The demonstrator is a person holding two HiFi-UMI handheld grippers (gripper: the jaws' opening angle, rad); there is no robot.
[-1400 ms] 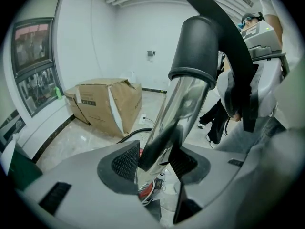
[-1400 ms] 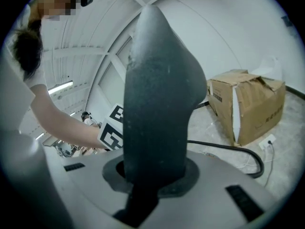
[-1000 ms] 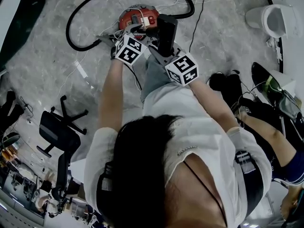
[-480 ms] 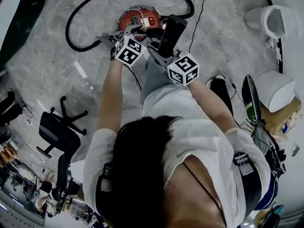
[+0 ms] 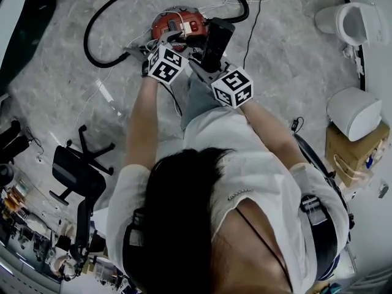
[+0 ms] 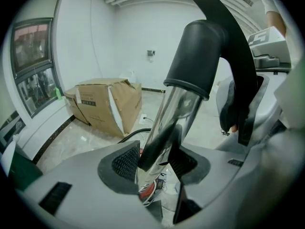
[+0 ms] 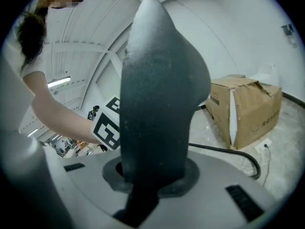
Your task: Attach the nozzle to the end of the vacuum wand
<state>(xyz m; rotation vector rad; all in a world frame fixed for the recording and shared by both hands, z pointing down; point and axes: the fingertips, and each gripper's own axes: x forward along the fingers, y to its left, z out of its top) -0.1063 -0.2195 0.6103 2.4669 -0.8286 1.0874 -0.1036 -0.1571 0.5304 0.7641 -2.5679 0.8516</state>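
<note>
Your left gripper (image 6: 155, 160) is pinching the vacuum wand (image 6: 177, 106). Its ribbed pads (image 6: 125, 161) press on either side of the shiny metal tube. The tube runs steeply up between them into a black cuff (image 6: 198, 56), and from there a curved black handle (image 6: 238, 66) arcs away to the right. Under the jaws, the tube heads down toward the red vacuum canister (image 5: 179, 22) on the floor.

Your right gripper (image 7: 152, 178) is clamped on the nozzle (image 7: 162, 89). It is a broad, dark plastic piece that stands up from between the jaws and narrows to a rounded tip. It fills the middle of the right gripper view. The marker cube (image 7: 107, 128) of your left gripper shows just beside it there, at the end of your forearm.

From the head view, you hold both grippers out in front of you, close together above the pale stone floor. The nozzle shows there as a black block rising from the right gripper, just to the right of the canister. The black hose (image 5: 116, 5) lies in a wide loop round the canister, from its left side over the top to its right. The spot where the nozzle and the wand's end come near each other is small and crowded in every view, so I cannot tell whether they touch.

A torn cardboard box (image 6: 107, 104) stands by the far wall. A black office chair (image 5: 76, 170) sits on the floor well off to your left.
</note>
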